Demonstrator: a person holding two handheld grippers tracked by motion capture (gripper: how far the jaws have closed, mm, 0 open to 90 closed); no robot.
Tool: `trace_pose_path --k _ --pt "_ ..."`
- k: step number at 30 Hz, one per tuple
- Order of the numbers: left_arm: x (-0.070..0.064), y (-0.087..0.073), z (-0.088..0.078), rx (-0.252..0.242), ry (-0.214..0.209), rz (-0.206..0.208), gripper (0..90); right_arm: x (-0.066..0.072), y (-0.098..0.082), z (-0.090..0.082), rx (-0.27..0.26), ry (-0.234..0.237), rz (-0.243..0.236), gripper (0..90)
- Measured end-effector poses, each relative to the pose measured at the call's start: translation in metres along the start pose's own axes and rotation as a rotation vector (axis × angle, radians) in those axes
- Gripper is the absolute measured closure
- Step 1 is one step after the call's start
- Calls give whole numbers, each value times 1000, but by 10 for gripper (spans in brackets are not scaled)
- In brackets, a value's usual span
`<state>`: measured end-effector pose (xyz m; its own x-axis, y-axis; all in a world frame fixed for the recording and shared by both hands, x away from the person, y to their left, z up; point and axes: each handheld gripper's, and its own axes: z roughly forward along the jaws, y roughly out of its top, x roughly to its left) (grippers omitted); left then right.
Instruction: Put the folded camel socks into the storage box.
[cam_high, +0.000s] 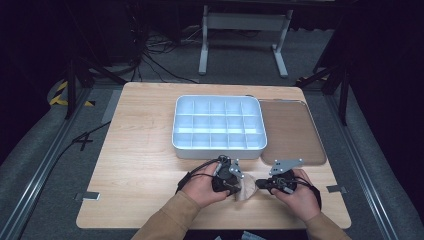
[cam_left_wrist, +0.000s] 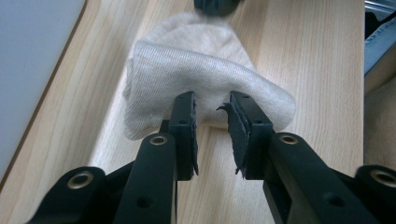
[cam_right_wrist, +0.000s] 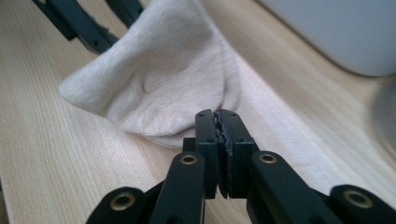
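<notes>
Sock (cam_left_wrist: 196, 74): lying on the bench (cam_high: 140, 165), being reached by parted left gripper (cam_left_wrist: 212, 109) fingers; edge seemingly being pinched by clenched right gripper (cam_right_wrist: 217, 122) fingers. Fabric is best being gathered fully between the fingers.

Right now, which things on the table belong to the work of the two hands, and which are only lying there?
In use:
- small beige knitted cloth, between the two tools
- left tool, jaws apart at the cloth's edge
- right tool, jaws together at the cloth's edge

Lying about:
- white plastic tray with many compartments, nothing in them
- flat brown tray beside it
</notes>
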<state>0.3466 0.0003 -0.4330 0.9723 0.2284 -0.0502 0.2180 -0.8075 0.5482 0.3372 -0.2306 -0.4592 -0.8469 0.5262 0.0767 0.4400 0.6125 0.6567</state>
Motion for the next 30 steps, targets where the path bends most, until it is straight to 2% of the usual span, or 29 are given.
trace_pose_path --k 3,6,11,13,17,20,26,30 --pt "0 1 0 -19 4 8 723 2 0 5 -2 17 0 886" --pt "-1 3 1 -29 -11 11 730 4 -1 9 -5 39 3 891" --pt "1 6 8 -8 -12 23 731 8 -1 14 -8 72 12 891" --pt "2 6 10 -17 -13 29 720 8 -2 15 -11 74 13 889" --pt "5 6 15 -22 -38 23 680 7 -5 14 -16 81 24 868" --pt "7 5 16 -24 -66 24 609 7 -7 13 -20 87 35 859" --pt "7 4 17 -25 -75 15 553 7 -8 10 -16 83 35 848" --pt "9 2 18 -34 -98 12 520 7 -9 9 -15 79 38 831"
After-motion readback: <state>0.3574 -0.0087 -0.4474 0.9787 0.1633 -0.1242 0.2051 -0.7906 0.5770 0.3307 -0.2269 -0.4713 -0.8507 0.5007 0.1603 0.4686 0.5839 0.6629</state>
